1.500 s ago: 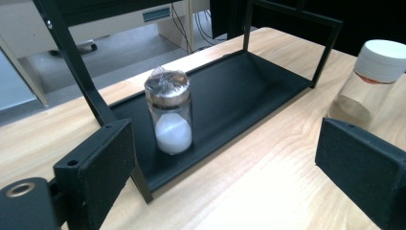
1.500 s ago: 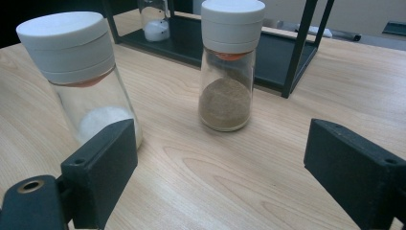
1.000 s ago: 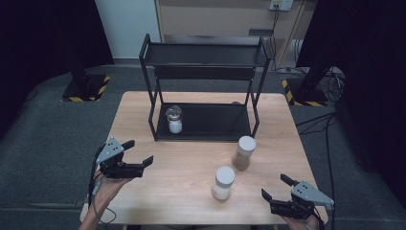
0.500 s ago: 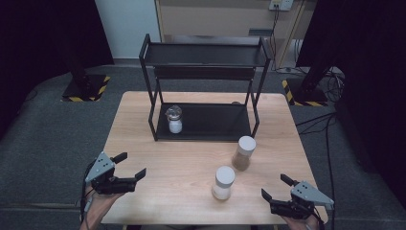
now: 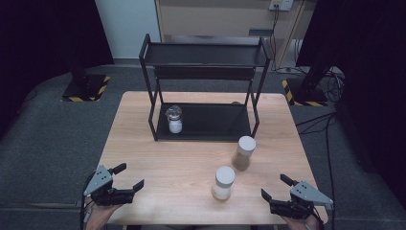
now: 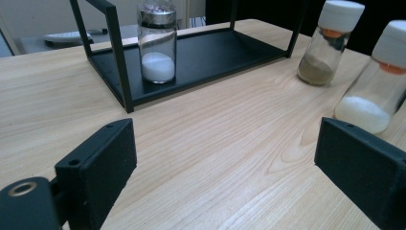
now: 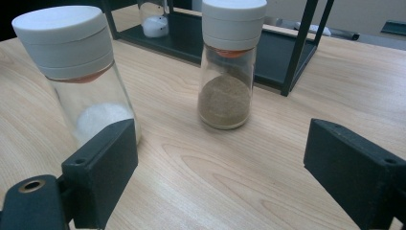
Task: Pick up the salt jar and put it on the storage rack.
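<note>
Both grippers, left [image 5: 128,177] and right [image 5: 275,187], hover released and empty at the worktop's [image 5: 191,158] near edge. Two white-capped jars [image 5: 223,182] stand between them, their labels unreadable; hands cut off below.

Left gripper [image 5: 128,177] nearer the table edge [image 5: 158,221]

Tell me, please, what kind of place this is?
Probably a lab or studio set up for recording, not a kitchen: a lone wooden table on grey carpet, dark curtains at both sides, stand bases with hazard tape, and loose cables on the floor.
</note>
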The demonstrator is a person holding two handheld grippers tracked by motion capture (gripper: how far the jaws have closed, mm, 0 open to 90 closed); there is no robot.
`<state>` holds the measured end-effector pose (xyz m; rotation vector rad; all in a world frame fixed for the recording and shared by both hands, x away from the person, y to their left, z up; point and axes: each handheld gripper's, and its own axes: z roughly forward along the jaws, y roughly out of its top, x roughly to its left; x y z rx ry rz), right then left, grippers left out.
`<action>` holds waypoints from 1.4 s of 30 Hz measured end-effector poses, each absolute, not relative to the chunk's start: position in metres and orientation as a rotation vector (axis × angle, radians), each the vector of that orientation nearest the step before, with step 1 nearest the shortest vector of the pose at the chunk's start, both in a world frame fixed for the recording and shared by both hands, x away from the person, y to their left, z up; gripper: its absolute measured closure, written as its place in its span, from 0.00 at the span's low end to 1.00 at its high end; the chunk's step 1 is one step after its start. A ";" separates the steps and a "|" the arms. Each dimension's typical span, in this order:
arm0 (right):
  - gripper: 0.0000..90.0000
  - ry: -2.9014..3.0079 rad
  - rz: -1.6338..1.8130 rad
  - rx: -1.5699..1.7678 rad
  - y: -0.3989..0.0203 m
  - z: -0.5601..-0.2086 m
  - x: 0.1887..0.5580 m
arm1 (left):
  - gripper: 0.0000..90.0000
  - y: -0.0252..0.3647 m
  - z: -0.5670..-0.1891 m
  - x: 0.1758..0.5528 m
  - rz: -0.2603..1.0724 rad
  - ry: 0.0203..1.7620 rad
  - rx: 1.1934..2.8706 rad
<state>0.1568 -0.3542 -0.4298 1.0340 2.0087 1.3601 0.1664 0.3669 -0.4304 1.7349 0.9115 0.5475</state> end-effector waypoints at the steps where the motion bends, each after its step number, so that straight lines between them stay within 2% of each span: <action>1: 0.13 2.009 1.360 1.034 -0.354 -0.430 0.157 | 0.07 0.368 -0.432 0.167 0.540 0.911 1.735; 42: 0.13 2.026 1.347 1.028 -0.353 -0.429 0.158 | 0.03 0.378 -0.446 0.169 0.547 0.910 1.756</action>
